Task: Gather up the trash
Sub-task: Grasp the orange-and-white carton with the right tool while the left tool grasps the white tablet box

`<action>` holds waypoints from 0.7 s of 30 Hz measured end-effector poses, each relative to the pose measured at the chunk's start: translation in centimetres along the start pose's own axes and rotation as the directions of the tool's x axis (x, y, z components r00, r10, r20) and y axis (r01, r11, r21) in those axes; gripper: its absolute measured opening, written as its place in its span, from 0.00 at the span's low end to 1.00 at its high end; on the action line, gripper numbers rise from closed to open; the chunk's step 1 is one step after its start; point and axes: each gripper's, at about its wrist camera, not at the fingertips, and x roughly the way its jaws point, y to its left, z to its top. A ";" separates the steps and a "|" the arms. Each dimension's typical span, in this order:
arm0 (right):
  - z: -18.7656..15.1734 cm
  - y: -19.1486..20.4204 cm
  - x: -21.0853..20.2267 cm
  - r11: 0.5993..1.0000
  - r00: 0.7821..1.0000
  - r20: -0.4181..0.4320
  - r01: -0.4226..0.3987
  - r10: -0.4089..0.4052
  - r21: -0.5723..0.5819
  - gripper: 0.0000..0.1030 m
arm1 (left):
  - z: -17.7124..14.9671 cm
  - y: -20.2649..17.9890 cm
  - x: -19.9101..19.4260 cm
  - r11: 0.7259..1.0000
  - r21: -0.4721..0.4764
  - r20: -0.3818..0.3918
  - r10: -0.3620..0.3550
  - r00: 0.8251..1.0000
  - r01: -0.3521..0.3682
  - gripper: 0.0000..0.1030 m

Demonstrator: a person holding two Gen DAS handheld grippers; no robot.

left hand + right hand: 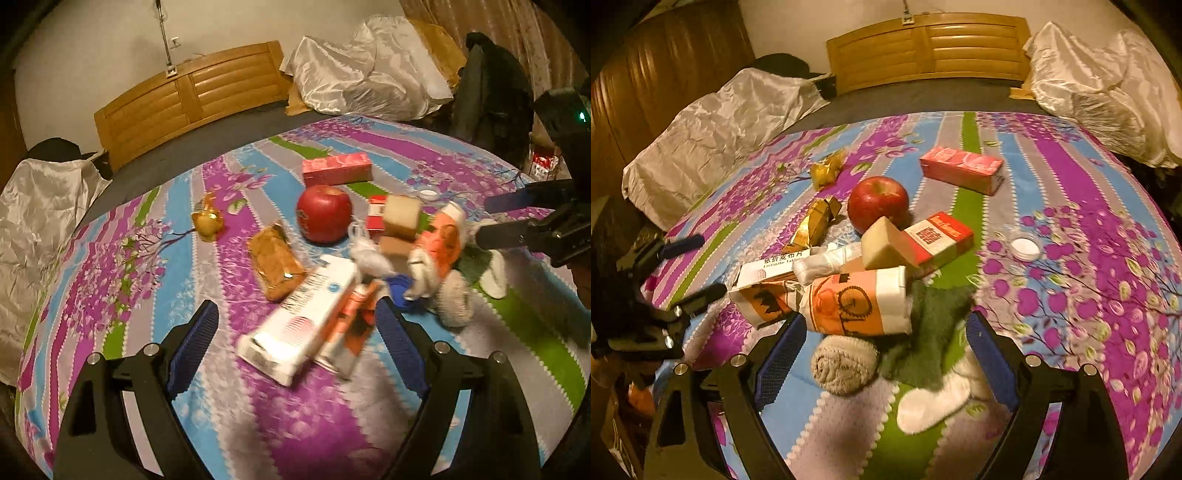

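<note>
Trash is heaped on the bed (1071, 177).
Both tongs, left (295, 332) and right (886, 339), are held spread over the white box (306, 317) (apple (878, 202) behind).

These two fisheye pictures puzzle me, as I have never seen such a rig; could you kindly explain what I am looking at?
No robot here: a person holds a two-finger hand-held gripper in each hand, each with a camera looking along its fingers. One picture is from the left hand-held gripper, the other from the right hand-held gripper. Both are open and hold nothing. They hang over a bed with a flowered sheet. On it lie a red apple, a pink carton, a red and white box, a white medicine box, an orange and white pack, a wrapped biscuit, gold wrappers, a rolled sock and a green cloth.
</note>
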 end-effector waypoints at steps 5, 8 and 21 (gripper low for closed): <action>0.8 -0.4 1.5 0.999 0.999 -0.013 -0.042 0.043 0.027 0.86 | -0.6 1.8 2.5 0.991 0.074 -0.096 -0.106 0.990 0.113 0.81; 0.9 -0.9 2.3 0.996 0.997 -0.029 -0.063 0.065 0.055 0.86 | -0.9 2.7 3.4 0.987 0.075 -0.111 -0.130 0.985 0.139 0.81; 0.4 -0.6 4.5 0.986 0.986 -0.074 -0.143 0.149 0.083 0.40 | 0.6 -0.8 4.4 0.945 0.147 -0.083 -0.283 0.956 0.292 0.74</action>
